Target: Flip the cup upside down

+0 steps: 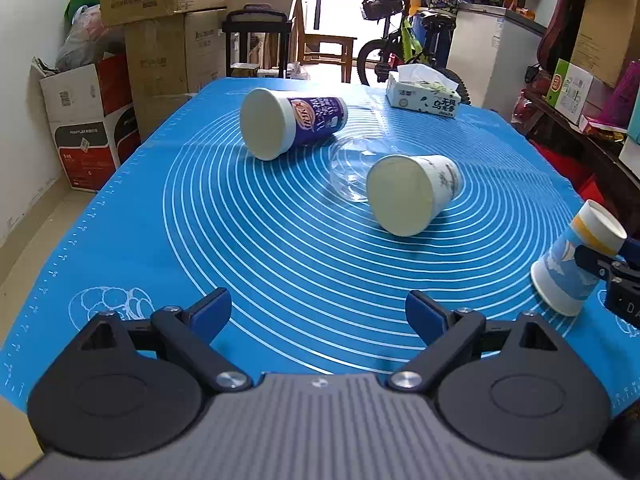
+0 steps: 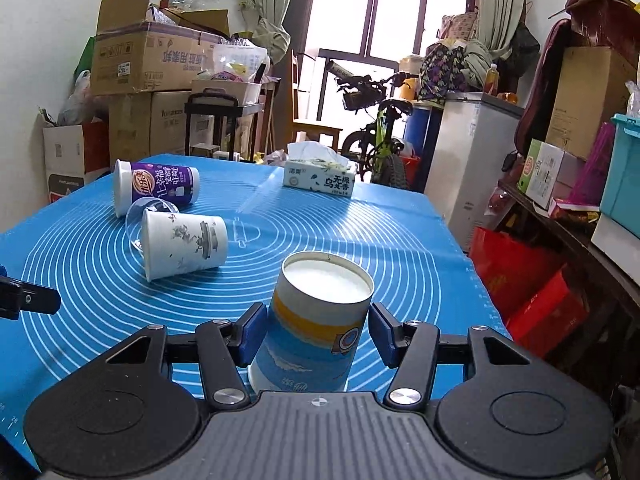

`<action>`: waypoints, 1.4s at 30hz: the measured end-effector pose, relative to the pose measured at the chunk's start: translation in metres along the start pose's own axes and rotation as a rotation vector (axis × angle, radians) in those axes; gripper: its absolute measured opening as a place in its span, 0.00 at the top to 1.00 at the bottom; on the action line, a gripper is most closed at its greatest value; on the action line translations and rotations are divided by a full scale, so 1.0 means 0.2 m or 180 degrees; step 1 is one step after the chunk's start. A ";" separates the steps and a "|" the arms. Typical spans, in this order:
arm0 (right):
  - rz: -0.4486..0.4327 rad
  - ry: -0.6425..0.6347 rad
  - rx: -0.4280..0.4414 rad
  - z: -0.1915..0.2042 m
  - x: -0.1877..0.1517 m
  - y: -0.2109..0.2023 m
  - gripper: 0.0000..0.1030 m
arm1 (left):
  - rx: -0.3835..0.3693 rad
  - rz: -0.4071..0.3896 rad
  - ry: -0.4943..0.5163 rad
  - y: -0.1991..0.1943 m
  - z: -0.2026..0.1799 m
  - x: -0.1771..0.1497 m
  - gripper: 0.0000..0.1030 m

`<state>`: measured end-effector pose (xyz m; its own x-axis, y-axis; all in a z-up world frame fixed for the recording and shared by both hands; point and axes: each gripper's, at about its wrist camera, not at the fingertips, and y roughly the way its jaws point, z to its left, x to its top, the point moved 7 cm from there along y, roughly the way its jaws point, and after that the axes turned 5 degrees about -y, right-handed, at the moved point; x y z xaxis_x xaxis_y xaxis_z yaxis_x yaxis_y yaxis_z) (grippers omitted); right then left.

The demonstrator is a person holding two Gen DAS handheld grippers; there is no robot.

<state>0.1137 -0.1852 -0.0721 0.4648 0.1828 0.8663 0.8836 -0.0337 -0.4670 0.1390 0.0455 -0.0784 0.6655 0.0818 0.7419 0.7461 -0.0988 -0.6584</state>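
Between the right gripper [image 2: 316, 338] fingers stands the blue-and-yellow cup [image 2: 316, 320], mouth down on the blue mat [image 2: 400, 240], tilted in the left view. One pad touches its wall; the other shows a sliver of gap, so it may topple on release. Left gripper [image 1: 318, 312] fingers gape wide, empty, above the worktop.

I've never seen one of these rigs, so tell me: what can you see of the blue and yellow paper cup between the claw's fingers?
The blue and yellow paper cup is upside down on the blue silicone mat, its white recessed base facing up and its wide rim down, slightly tilted. A yellow band runs below the base; the rest is blue with white cloud-like print. It stands between the right claw fingers, which flank it; whether they still touch it is unclear.
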 end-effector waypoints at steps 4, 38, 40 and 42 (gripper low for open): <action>0.0026 0.0062 0.0055 -0.02 -0.01 -0.02 0.37 | -0.0041 -0.0039 0.0010 -0.04 -0.04 -0.01 0.10; 0.0252 0.0287 0.0393 -0.09 -0.17 -0.56 0.06 | -0.0079 -0.0239 0.0225 -0.38 -0.29 -0.22 0.10; 0.0256 0.0276 0.0406 -0.09 -0.18 -0.57 0.06 | -0.0079 -0.0235 0.0240 -0.39 -0.30 -0.22 0.10; 0.0256 0.0272 0.0419 -0.09 -0.18 -0.58 0.06 | -0.0080 -0.0233 0.0239 -0.39 -0.30 -0.23 0.10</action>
<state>-0.0042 -0.2050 -0.0462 0.5417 0.1004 0.8346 0.8310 0.0851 -0.5496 0.0496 -0.0101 -0.0535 0.6051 0.0154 0.7960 0.7915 -0.1202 -0.5993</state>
